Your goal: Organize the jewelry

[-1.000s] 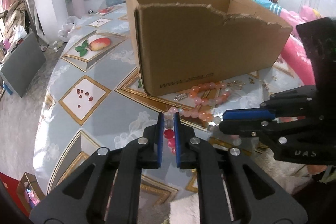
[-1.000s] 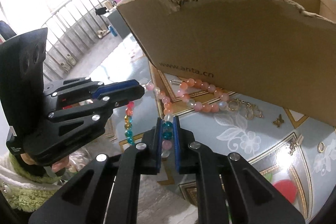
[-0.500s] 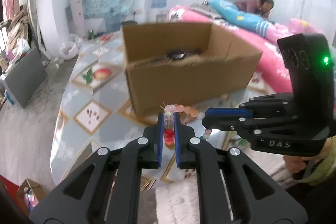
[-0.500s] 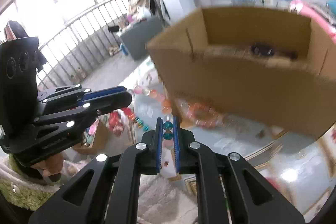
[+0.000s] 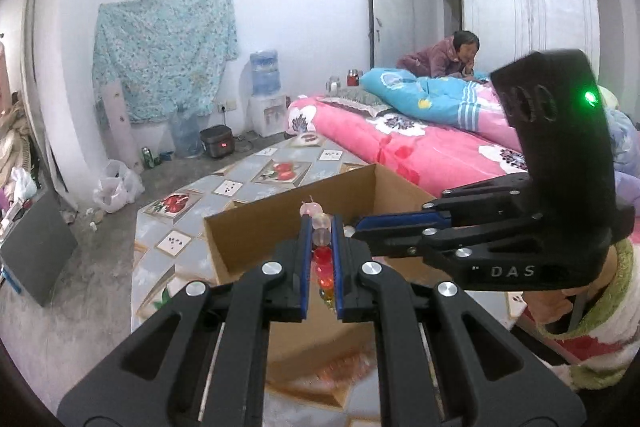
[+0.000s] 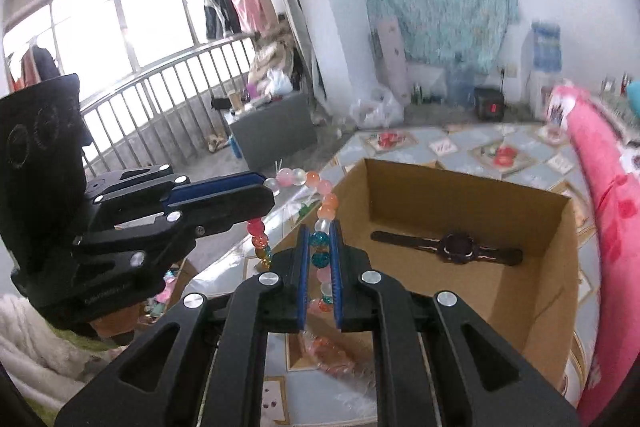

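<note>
A bead bracelet (image 6: 322,205) of pink, orange, clear, red and teal beads hangs stretched between both grippers, lifted above the table beside the near left corner of a cardboard box (image 6: 556,267). My left gripper (image 5: 321,227) is shut on its red and clear beads (image 5: 322,255); it also shows in the right wrist view (image 6: 266,193). My right gripper (image 6: 320,231) is shut on the teal beads; it also shows in the left wrist view (image 5: 354,233). A dark wristwatch (image 6: 456,247) lies inside the box. An orange bead bracelet (image 6: 328,351) lies blurred on the table below.
The table (image 5: 176,243) has a grey patterned cloth with fruit pictures. A pink bed (image 5: 420,147) with a person on it stands to the right. A dark grey cabinet (image 6: 276,131), a railing and bags are on the floor at the left.
Both grippers have risen from the table with the bracelet, from in front of the box to above its rim. The box interior and the watch now show.
</note>
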Motion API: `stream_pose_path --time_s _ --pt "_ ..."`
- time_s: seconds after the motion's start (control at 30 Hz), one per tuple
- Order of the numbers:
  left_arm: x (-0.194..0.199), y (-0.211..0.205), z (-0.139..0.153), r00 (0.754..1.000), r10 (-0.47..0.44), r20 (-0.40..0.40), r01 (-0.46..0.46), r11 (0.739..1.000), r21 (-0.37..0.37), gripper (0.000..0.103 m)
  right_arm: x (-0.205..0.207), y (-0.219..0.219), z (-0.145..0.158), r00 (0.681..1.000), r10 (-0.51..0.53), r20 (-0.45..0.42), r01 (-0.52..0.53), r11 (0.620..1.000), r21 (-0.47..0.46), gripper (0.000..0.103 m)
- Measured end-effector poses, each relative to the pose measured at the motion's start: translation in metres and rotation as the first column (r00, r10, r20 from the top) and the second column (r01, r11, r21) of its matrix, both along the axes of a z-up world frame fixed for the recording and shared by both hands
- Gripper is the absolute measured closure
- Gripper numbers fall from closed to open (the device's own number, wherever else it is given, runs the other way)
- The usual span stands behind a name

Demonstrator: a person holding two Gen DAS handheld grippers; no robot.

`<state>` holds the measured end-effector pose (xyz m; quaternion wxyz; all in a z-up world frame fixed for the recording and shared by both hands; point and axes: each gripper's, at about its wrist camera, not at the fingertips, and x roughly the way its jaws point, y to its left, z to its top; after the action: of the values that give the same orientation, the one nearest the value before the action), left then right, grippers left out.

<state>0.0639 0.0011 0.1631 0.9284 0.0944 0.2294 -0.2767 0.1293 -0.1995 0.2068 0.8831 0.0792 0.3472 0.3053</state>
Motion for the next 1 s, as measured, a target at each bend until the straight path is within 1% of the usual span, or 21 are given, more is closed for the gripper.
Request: stream_pose_path --time_s 0.07,0.13,0.2,0.23,0.33,0.4,0.43,0.47,0.5,0.53,0.57,0.67,0.77,0.8,0.87,0.93,1.0 --pt "0.021 -0.003 -0.004 0.999 0.014 -0.032 -0.014 1.0 0.018 0.095 0.032 -0.001 -0.011 0.994 0.004 -0.111 -0.004 1.0 0.003 0.093" --pt "0.045 -0.006 -0.016 0.995 0.031 -0.094 -0.027 0.999 0.047 0.095 0.054 0.001 -0.024 0.98 0.006 -0.197 -0.005 1.0 0.004 0.093" --pt "0.065 -0.004 -0.034 0.984 0.055 -0.171 -0.044 0.997 0.068 0.095 0.076 0.004 -0.045 0.95 0.009 -0.311 -0.008 1.0 0.006 0.093" --pt "0.072 -0.002 -0.04 0.978 0.074 -0.195 -0.059 0.995 0.082 0.095 0.088 0.007 -0.059 0.931 0.015 -0.365 -0.013 1.0 0.009 0.093" --pt "0.086 0.0 -0.065 0.959 0.096 -0.266 -0.062 0.989 0.132 0.095 0.096 0.02 -0.085 0.892 0.02 -0.451 -0.028 1.0 -0.011 0.093" --pt "0.093 0.0 -0.078 0.947 0.106 -0.304 -0.055 0.984 0.172 0.094 0.102 0.03 -0.1 0.867 0.006 -0.498 -0.035 0.998 -0.049 0.092" --pt "0.095 -0.001 -0.084 0.945 0.118 -0.307 -0.059 0.979 0.193 0.092 0.103 0.032 -0.102 0.861 0.001 -0.509 -0.037 0.998 -0.06 0.092" --pt "0.095 -0.001 -0.087 0.945 0.125 -0.303 -0.063 0.976 0.206 0.088 0.107 0.035 -0.108 0.854 -0.011 -0.521 -0.035 0.996 -0.079 0.092" --pt "0.096 -0.001 -0.091 0.947 0.135 -0.291 -0.07 0.972 0.225 0.078 0.109 0.037 -0.112 0.851 -0.023 -0.524 -0.031 0.995 -0.095 0.092" --pt "0.095 0.0 -0.092 0.95 0.148 -0.274 -0.083 0.968 0.236 0.074 0.109 0.037 -0.113 0.852 -0.027 -0.523 -0.03 0.994 -0.101 0.092" --pt "0.094 0.001 -0.092 0.953 0.155 -0.26 -0.092 0.967 0.238 0.073 0.11 0.037 -0.114 0.858 -0.034 -0.513 -0.024 0.994 -0.106 0.092" --pt "0.09 0.007 -0.087 0.956 0.162 -0.244 -0.113 0.972 0.204 0.073 0.112 0.028 -0.111 0.872 -0.048 -0.487 0.003 0.996 -0.094 0.092" --pt "0.082 0.018 -0.079 0.959 0.179 -0.221 -0.146 0.977 0.157 0.073 0.098 0.011 -0.095 0.902 -0.055 -0.428 0.032 0.998 -0.062 0.092" --pt "0.075 0.023 -0.075 0.961 0.183 -0.209 -0.158 0.979 0.132 0.073 0.094 0.006 -0.089 0.91 -0.052 -0.411 0.034 0.998 -0.05 0.092" --pt "0.06 0.032 -0.067 0.968 0.17 -0.183 -0.157 0.984 0.082 0.073 0.072 -0.008 -0.072 0.936 -0.027 -0.35 0.028 1.0 -0.003 0.092" --pt "0.037 0.044 -0.06 0.979 0.134 -0.157 -0.135 0.991 0.001 0.068 0.047 -0.021 -0.056 0.957 0.014 -0.291 -0.001 0.999 0.046 0.092" --pt "0.016 0.052 -0.056 0.986 0.086 -0.144 -0.098 0.992 -0.08 0.065 0.021 -0.03 -0.047 0.969 0.058 -0.241 -0.038 0.995 0.089 0.092"
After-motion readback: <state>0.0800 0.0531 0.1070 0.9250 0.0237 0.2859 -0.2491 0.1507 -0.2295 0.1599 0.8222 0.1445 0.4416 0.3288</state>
